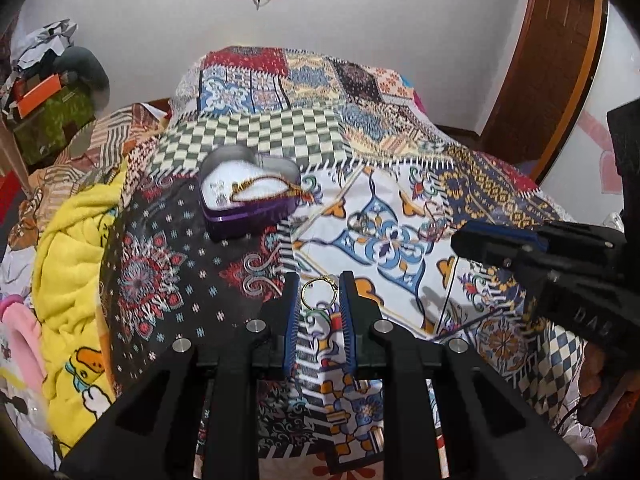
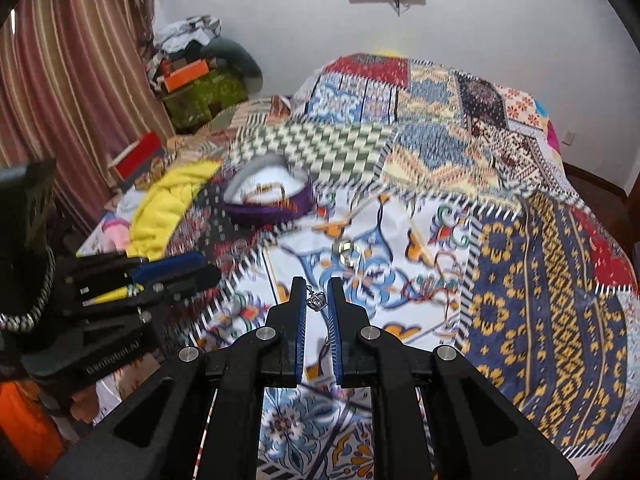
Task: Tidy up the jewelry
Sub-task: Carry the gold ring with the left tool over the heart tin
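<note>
Patchwork bedspread [image 1: 400, 168]: box [image 1: 248, 200] at 11 o'clock holds a bracelet; left gripper [image 1: 320, 292] clamps a ring [image 1: 318, 295], right gripper [image 2: 317, 300] a pendant [image 2: 317, 300]; another ring [image 2: 347, 253] remains.

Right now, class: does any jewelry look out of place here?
Yes. A ring lies loose on the patterned bedspread, outside the heart-shaped box. A gold ring and a silver pendant sit in the grippers.

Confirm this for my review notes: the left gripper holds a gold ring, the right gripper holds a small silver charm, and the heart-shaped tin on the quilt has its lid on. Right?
Not quite. The heart-shaped tin is open, with a white lining and a beaded bracelet showing inside, as the left wrist view shows. The rest stands: the left gripper holds the gold ring, and the right gripper holds the small silver charm.
</note>
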The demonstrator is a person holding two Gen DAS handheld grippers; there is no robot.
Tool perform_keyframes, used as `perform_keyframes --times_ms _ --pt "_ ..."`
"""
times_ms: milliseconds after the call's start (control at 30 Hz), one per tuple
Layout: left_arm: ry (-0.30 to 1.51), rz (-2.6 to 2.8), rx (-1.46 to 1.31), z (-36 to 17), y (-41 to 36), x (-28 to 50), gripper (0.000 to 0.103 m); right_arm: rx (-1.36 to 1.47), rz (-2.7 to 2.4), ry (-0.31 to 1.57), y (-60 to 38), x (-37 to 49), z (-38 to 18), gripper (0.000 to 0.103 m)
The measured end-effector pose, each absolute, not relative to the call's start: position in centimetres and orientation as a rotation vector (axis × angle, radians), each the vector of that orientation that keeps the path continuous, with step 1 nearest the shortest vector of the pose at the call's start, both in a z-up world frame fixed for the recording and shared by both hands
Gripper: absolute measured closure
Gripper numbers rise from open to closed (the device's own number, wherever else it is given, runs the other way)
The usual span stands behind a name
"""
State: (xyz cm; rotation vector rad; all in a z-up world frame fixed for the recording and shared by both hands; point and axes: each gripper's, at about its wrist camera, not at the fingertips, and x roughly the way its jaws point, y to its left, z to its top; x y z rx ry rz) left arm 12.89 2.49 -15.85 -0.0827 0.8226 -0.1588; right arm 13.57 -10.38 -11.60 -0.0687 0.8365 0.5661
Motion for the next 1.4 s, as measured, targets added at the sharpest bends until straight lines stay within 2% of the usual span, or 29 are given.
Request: perform_keyframes --times_ms 667,967,1400 --pt "0.674 -0.08 -0.108 -11.6 5.7 15.7 0.085 -0.053 0.592 0.667 -8.3 17.3 -6.0 0.094" --pt "0.644 -0.047 -0.117 -11.3 7.4 18.2 0.085 -0.064 0.651 0.659 -5.6 19.2 -6.1 0.094" --pt "0.698 -0.027 -0.124 -14.3 8.6 21.5 0.085 -0.098 0.724 0.719 -1.4 22.7 -8.8 0.094"
